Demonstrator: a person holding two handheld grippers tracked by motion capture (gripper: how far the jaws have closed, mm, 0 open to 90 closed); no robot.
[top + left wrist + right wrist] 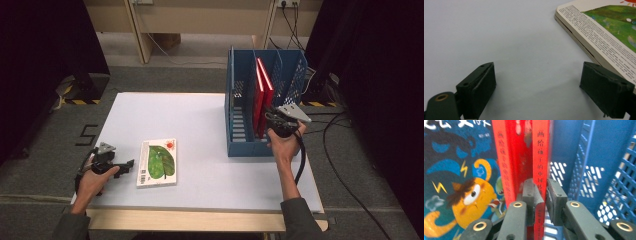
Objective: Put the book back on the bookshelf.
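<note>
High view: the right hand-held gripper [274, 121] sits at about three o'clock on the white bench [200, 130], pressed up to the open front of the blue file rack [240, 145]. Two red books [263, 90] stand upright in the rack's middle compartment. From the right gripper view, its black jaws are almost shut and clamp the spine of the right-hand red book [540, 170], one pad on each side; the other red book [504, 167] stands just beside it, and a blue picture book with a yellow monster [456, 182] stands further toward nine o'clock. The left hand-held gripper [120, 167] rests at about eight o'clock, jaws wide apart and holding nothing, just beside a flat-lying green-leaf picture book [158, 162].
</note>
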